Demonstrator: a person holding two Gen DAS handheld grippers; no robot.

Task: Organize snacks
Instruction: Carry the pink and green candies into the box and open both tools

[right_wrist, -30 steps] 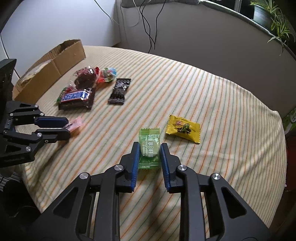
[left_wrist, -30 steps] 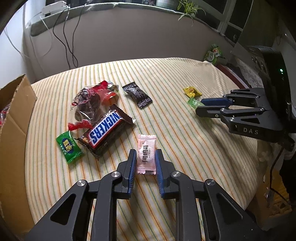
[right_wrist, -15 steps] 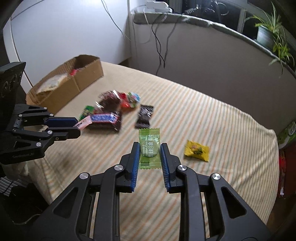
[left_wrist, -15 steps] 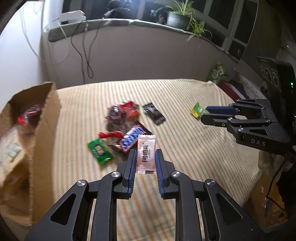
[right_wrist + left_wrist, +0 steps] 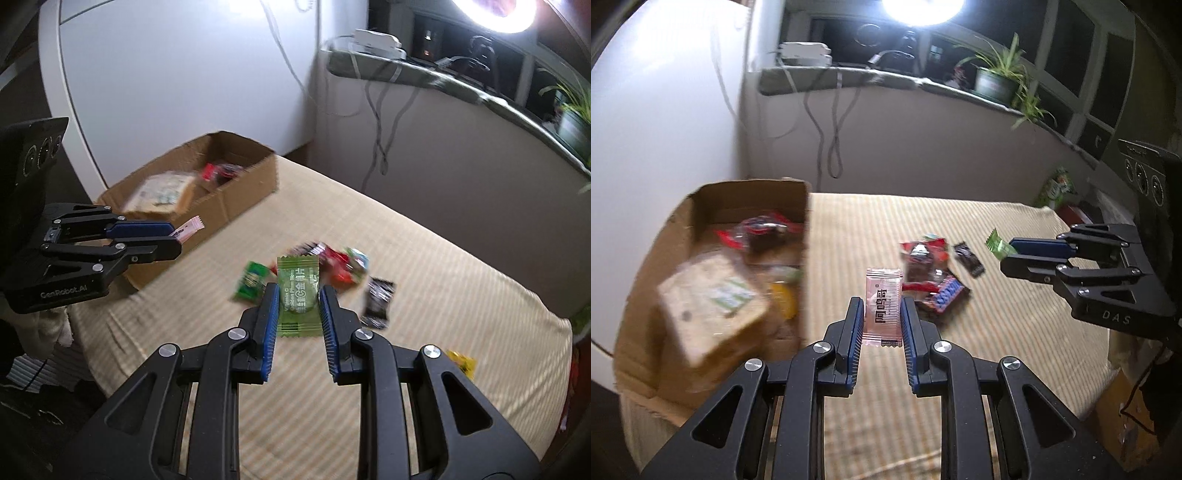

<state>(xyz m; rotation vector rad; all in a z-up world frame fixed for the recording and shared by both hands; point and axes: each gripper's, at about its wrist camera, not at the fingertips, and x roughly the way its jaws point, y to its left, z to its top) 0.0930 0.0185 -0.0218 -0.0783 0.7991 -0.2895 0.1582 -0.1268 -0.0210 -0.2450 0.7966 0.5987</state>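
Left gripper [image 5: 882, 314] pinching a flat pink candy sachet [image 5: 882, 307] upright between its blue pads, beside the open brown cardboard box [image 5: 713, 258], right gripper [image 5: 298, 308] clamping a flat green candy sachet [image 5: 299, 301], above loose wrapped snacks [image 5: 332, 266] on the striped tablecloth [image 5: 424, 258]

We are lifting both grippers off the striped table [image 5: 1015, 332] and swinging them toward the cardboard box [image 5: 713, 199]: the left gripper [image 5: 882, 314] is carrying the pink candy [image 5: 882, 306], the right gripper [image 5: 299, 306] the green candy [image 5: 299, 299], both now airborne.
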